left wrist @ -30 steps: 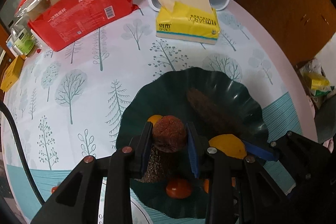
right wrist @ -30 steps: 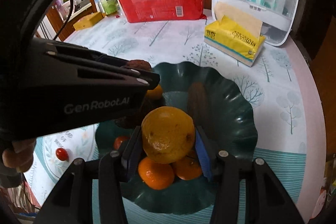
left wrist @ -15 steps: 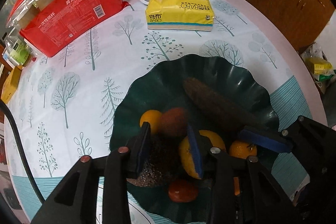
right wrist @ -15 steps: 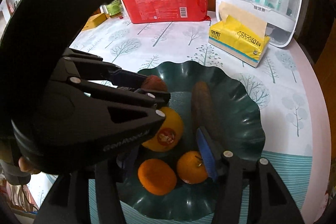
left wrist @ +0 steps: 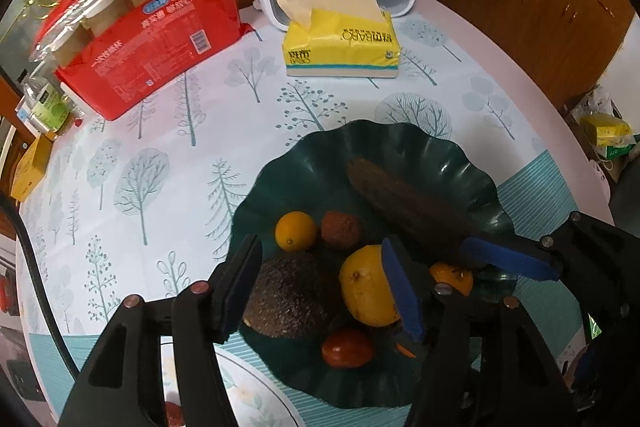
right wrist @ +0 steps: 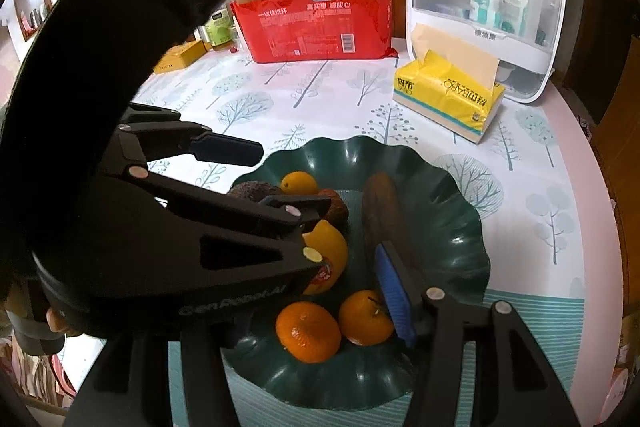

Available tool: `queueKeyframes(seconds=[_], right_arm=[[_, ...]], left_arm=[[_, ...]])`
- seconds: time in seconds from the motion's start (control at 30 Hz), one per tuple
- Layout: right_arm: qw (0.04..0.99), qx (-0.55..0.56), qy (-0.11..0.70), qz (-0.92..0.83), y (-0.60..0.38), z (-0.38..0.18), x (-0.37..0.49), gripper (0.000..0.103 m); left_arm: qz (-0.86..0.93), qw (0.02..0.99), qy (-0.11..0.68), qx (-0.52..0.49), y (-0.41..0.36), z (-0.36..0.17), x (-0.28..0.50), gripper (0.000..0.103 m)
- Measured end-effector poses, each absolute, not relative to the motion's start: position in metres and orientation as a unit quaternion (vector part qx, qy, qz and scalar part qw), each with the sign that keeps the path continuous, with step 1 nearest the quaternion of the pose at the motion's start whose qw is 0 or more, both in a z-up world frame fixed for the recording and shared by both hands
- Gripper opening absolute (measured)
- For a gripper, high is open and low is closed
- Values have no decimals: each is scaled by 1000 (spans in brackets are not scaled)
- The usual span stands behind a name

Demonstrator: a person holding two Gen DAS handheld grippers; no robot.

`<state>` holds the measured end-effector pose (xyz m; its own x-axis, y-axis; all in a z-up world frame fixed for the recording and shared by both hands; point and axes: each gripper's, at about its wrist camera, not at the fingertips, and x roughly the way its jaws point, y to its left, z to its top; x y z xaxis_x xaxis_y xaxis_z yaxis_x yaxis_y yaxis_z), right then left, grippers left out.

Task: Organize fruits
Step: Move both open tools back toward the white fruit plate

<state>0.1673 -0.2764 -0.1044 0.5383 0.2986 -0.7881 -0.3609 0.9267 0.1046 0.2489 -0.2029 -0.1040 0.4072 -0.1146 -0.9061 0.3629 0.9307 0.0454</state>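
The left claw (left wrist: 320, 287) is opening, its jaws now empty, having let go the brown fruit (left wrist: 341, 230) into the green dish (left wrist: 472, 163). The right claw (right wrist: 316, 291), spread, has released the lemon (right wrist: 326, 259) there too; both fruits are delivered.

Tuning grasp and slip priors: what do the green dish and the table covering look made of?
Green dish: looks like glossy moulded plastic, going by the sharp highlights on its thin scalloped rim; glazed ceramic can't be ruled out.
Table covering: seems a wipeable vinyl or oilcloth sheet, with a flat printed tree pattern, a faint sheen and no visible weave.
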Motion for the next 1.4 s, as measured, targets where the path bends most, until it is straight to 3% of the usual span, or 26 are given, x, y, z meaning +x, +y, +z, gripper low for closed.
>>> queueKeyframes(seconds=[0.27, 0.73, 1.2, 1.4], right_arm=[[881, -31, 438, 175, -279, -95, 156, 57], [890, -5, 432, 144, -286, -69, 126, 57], [908, 57, 398, 120, -267, -8, 89, 57], [906, 64, 399, 127, -222, -5, 82, 57]], left_arm=[[-125, 846, 509, 96, -178, -79, 231, 64], [-119, 870, 475, 58, -138, -24, 175, 83], [-114, 899, 423, 13, -44, 57, 135, 89], [-94, 904, 416, 15, 11, 63, 124, 89]])
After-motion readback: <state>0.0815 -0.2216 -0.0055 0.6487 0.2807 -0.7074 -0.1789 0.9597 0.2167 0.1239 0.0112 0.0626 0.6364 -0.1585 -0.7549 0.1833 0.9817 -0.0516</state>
